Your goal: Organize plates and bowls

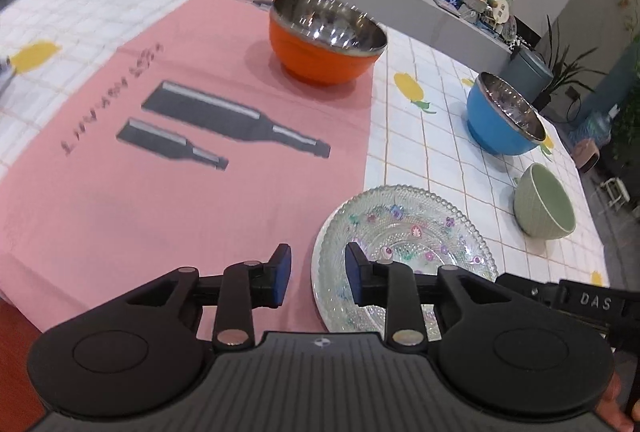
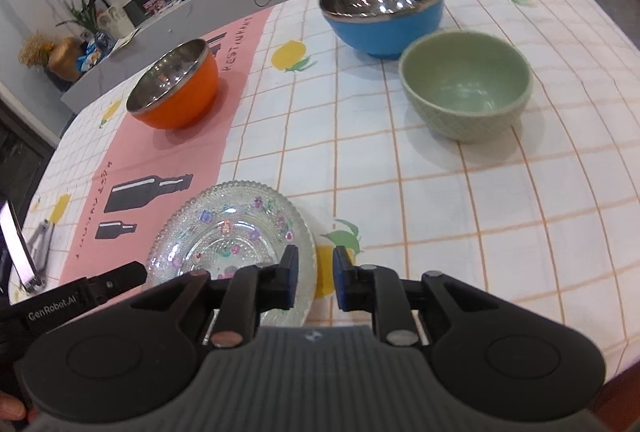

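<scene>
Little looks sorted yet. Around the glass plate (image 2: 230,244), the orange bowl (image 2: 174,86), blue bowl (image 2: 384,14) and green bowl (image 2: 466,86) stand apart beyond it (probably unstacked). Left gripper (image 1: 318,274) and right gripper (image 2: 316,282) straddle its rim, parted, gripping nothing.

The near edge of the glass plate (image 1: 404,228) is hidden behind the left gripper (image 1: 318,274) — and behind the right gripper (image 2: 316,282) in the other view. Left of the plate, pink placemat (image 1: 160,192) lettering is too blurred to read; a device (image 2: 16,244) is cut off by the frame edge.
</scene>
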The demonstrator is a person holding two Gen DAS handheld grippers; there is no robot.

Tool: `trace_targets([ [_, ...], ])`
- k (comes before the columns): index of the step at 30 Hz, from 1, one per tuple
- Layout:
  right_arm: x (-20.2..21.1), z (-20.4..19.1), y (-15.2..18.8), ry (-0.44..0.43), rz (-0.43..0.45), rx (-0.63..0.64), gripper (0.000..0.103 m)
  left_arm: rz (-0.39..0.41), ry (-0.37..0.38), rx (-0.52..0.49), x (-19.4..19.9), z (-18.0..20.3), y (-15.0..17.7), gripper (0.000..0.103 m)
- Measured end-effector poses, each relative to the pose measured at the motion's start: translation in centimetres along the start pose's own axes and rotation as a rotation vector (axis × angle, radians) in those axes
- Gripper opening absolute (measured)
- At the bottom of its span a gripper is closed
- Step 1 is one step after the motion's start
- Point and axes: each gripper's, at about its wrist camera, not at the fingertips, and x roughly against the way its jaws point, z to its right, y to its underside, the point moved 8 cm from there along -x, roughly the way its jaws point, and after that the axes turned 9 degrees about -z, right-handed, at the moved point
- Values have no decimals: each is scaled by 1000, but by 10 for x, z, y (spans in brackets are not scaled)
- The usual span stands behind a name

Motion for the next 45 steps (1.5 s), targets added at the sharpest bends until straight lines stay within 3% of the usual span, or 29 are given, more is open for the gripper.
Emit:
trace_targets([
  [5, 0, 5, 4, -44, -13, -44, 3, -40, 50, 43, -8, -2, 4, 33],
  [7, -1, 3, 5, -61, -11, -41, 0, -43, 53, 37, -9, -2, 5, 17],
  [9, -1, 0, 4, -54, -10, -32, 0, -44, 61, 27, -8, 1, 5, 14],
  [16, -5, -4, 5, -55, -18, -16, 0, -44, 47, 5, -7, 2, 6, 14],
  [24, 7, -3, -7, -34, 15, -1, 5, 31, -22, -89, 13, 3, -13, 21],
  [29, 17, -9, -22, 12, 42, 40, 18, 68, -104, -152, 24, 3, -35, 23],
  [32, 20, -18, -32, 26, 55, 83, 30, 110, -100, -169, 32, 6, -51, 23],
  [35, 20, -32, -43, 18, 62, 116, 34, 152, -87, -159, 39, 6, -71, 28],
  [39, 17, -53, -65, 20, 74, 154, 42, 187, -74, -134, 43, 6, -102, 37],
  [43, 15, -75, -89, 11, 98, 183, 50, 219, -51, -98, 44, 3, -128, 57],
  [45, 11, -86, -100, 21, 107, 195, 50, 234, -54, -91, 42, 2, -140, 59],
])
